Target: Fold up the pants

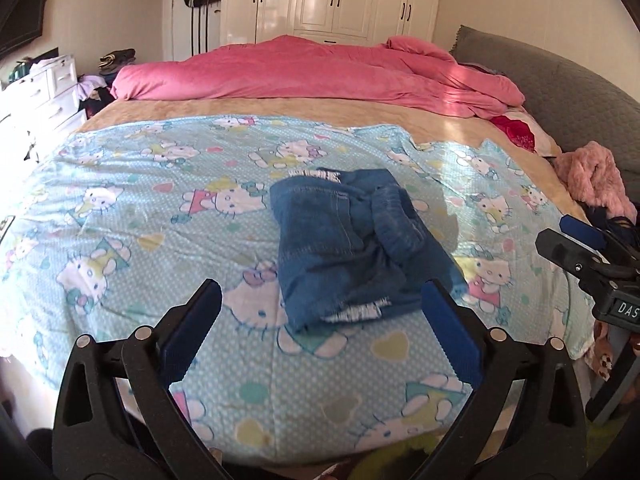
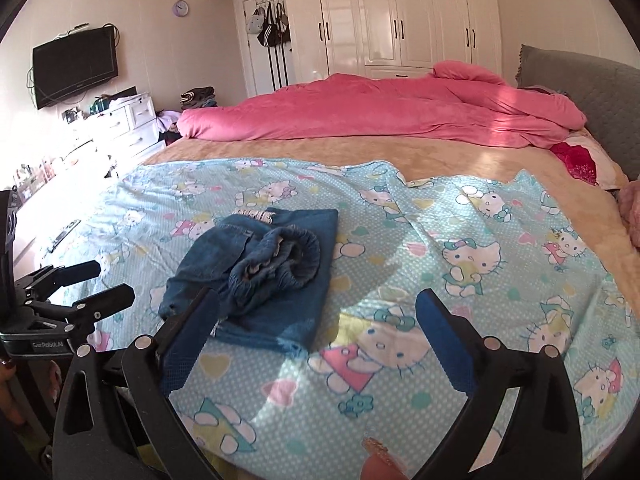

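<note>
Left wrist view showed the pants [image 1: 356,248] lying as a compact folded denim bundle on the cartoon-print sheet [image 1: 140,208], just beyond the left gripper [image 1: 322,304] and a little to its right, their near frayed hem sitting between the two blue pads. The left gripper's jaws stood wide apart and held nothing. In the right wrist view the same pants [image 2: 260,276] lay to the left of the right gripper [image 2: 318,316], whose left finger overlapped the bundle's near edge in the picture; whether it touched the cloth could not be told. That gripper too was spread wide and empty. The bundle's long axis ran near to far, away from both grippers, with the gathered elastic waistband [image 2: 280,260] heaped loosely on top. The left gripper looked the more squarely lined up with the bundle, the right one offset to its right side. The fold seemed largely done; the rumpled waistband probably still wanted flattening. The pink duvet [image 1: 300,76] lay well apart at the far end.
</note>
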### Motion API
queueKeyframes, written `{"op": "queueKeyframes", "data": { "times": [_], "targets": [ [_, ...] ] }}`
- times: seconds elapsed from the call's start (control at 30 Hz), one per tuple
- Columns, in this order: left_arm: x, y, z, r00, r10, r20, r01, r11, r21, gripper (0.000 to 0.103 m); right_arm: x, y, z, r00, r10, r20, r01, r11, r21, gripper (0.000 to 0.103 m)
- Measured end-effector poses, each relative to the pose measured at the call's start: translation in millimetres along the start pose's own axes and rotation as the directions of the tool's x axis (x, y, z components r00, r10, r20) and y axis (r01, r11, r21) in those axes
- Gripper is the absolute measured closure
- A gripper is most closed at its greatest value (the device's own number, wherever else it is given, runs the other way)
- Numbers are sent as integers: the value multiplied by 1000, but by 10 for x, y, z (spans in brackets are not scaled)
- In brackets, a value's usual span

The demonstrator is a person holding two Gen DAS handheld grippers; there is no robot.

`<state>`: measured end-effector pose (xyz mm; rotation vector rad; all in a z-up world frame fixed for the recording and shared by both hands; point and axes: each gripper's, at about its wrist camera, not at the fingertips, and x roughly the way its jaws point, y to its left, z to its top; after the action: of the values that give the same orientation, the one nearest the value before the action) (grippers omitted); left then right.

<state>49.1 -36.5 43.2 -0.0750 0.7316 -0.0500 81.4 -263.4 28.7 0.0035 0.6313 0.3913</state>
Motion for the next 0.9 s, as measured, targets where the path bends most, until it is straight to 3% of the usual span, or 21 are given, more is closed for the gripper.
{"op": "queueKeyframes", "data": {
  "times": [0.13, 0.37, 0.9],
  "targets": [
    [-48, -24, -109, 1000, 24, -2, -24, 1000, 8, 9, -36, 66, -116, 1000, 10, -26, -10, 1000, 10, 5],
    [-24, 44, -275, 999, 2, -34, -3, 1000, -16, 9, 94, 181, -374, 992, -6, -129, 5, 1000, -11, 5],
    [37, 97, -348, 997, 19, -70, -23, 999, -46, 9, 155, 149, -451, 988, 0, -155, 0, 1000, 2, 5]
  ]
}}
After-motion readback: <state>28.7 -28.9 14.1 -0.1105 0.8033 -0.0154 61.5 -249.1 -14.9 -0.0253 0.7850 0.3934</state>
